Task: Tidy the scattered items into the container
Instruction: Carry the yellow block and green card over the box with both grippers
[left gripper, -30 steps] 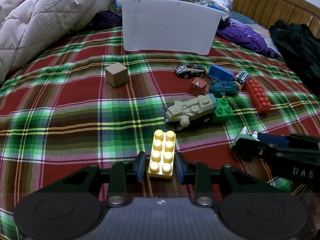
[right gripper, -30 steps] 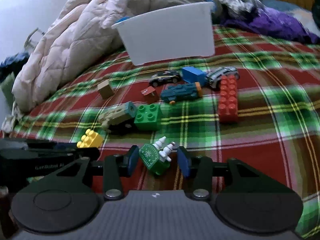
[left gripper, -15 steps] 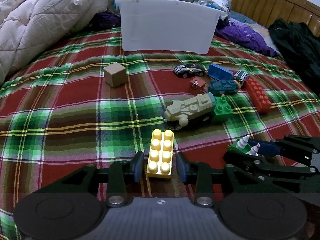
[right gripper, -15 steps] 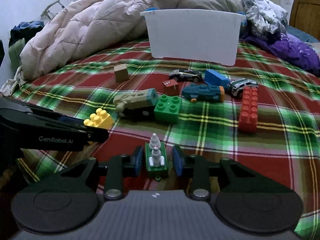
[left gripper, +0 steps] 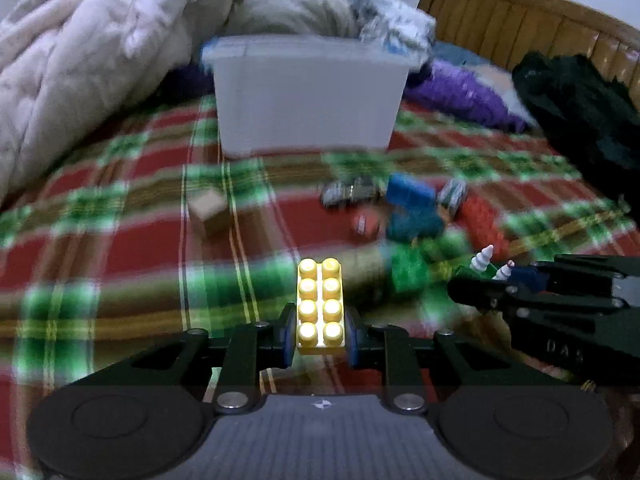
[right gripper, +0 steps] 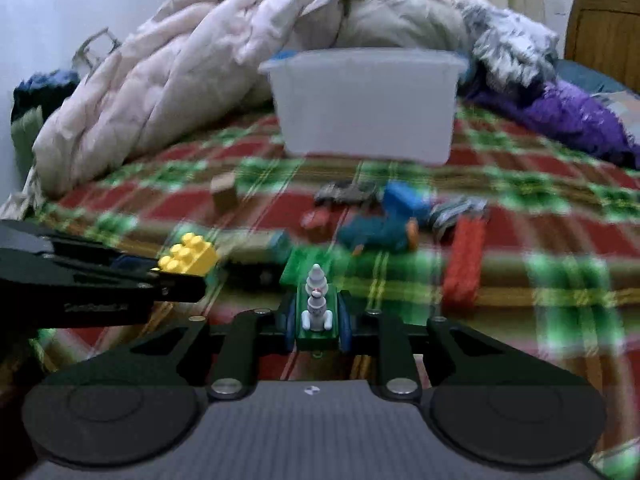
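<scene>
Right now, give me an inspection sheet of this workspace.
Surface: plaid bedspread, blurred by motion.
Job's things: yellow brick in left claw; green toy with white cones in right claw; white bin ahead, upright.
Clutter: red brick, green block, tan cube, blue pieces and toy cars on the bedspread.
Claws: both shut on their loads.
Cables: nothing seen.
Surroundings: quilt, purple fabric, wooden headboard.

Somebody's bedroom for sure: plaid bedspread [left gripper: 120,248] under the fingers, rumpled duvet [right gripper: 180,80] and wooden headboard [left gripper: 520,16] beyond them, kids' toys scattered about.
</scene>
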Available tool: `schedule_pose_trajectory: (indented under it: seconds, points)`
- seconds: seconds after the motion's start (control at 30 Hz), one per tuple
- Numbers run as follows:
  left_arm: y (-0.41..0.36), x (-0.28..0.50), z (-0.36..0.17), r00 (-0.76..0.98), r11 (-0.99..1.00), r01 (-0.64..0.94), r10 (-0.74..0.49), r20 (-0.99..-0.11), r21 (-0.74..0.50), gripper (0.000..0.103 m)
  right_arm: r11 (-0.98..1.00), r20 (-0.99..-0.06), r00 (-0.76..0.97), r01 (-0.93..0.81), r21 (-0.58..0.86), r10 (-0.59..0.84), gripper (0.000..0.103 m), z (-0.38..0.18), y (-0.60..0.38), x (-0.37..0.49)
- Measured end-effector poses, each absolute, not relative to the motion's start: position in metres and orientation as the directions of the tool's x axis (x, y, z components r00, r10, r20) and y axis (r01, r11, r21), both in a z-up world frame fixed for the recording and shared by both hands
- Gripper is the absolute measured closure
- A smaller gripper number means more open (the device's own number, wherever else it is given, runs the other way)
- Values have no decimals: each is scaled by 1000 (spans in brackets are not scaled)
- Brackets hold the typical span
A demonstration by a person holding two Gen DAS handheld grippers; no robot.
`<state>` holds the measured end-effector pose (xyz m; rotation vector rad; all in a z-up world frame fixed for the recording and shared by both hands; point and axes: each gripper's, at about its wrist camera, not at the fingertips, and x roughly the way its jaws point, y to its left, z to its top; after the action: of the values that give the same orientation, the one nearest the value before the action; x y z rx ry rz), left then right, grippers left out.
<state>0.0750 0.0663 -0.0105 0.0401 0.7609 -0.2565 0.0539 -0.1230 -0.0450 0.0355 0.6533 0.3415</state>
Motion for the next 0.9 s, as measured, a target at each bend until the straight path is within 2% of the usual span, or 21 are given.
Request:
schedule_pose_trajectory:
  seconds: [0.13,0.33,0.47,0.67,0.9]
  points:
    - [69,106,27,745,968,246,-219,-631,-45,76,951,-548,779,-276,137,305,79,-16,-138,88]
    - [55,169,86,836,968,250,-209,-508,13,76,958,-448,854,-286,19,263,79,37,-130,153]
    - [45,211,107,856,970,241,-195,-478,36,76,957,-404,879,-289,-28,254,79,56,-122,193]
    - [32,274,106,865,970,226,-160,-476,85,76,958,-396,888,-279,-60,234,79,66,-120,255]
    - [41,332,82,848,982,176,-115,-518,70,76,970,-446,873,-239,-39,197,79,46,-120,315]
